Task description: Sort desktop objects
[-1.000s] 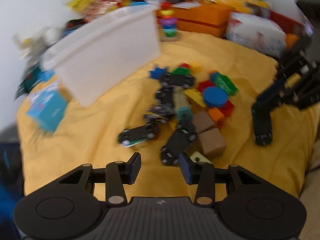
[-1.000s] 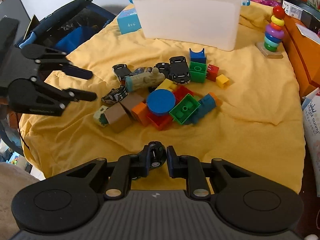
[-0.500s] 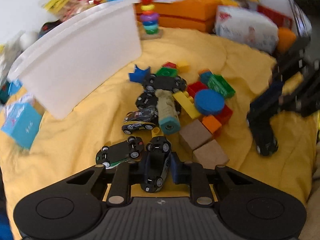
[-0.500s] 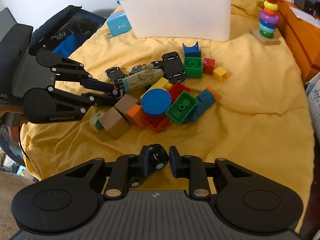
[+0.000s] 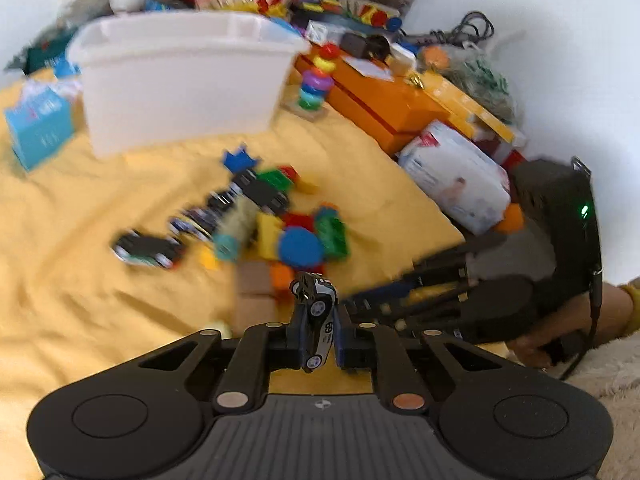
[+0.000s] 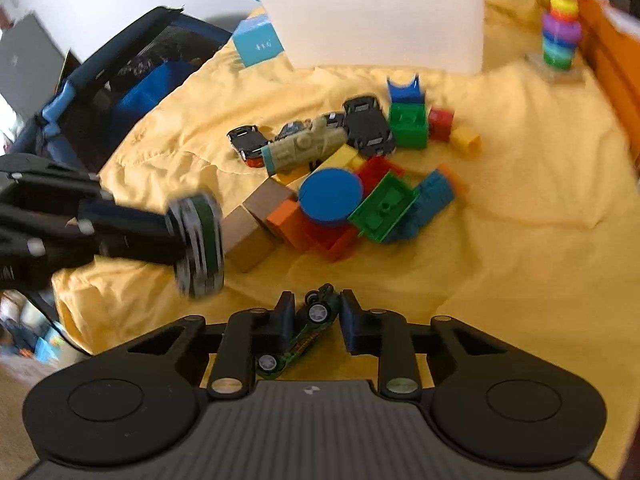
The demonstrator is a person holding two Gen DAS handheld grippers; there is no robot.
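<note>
Toys everywhere on the yellow cloth [image 6: 520, 240], and both tools are busy. Far left in the right wrist view, the left tool [image 6: 188, 236] hangs above the cloth, clenched on a black toy car [image 5: 316, 320] that stands nose-up between its fingers. Just right of it sits the pile: two brown blocks [image 6: 256, 220], an orange block [image 6: 286, 218], a blue disc [image 6: 330, 196] on top of red pieces, a green brick [image 6: 384, 210]. Behind those, more small cars [image 6: 366, 122] and a grey-green cylinder toy [image 6: 306, 150]. Further back, the white bin [image 6: 384, 16] stands upright on the cloth, with a ring stacker [image 6: 560, 32] off to its right. Down front, the right tool [image 6: 314, 320] has its fingers parted either side of a dark green car [image 6: 304, 334], which lies tilted, wheels showing; I cannot tell whether the pads actually pinch it.
</note>
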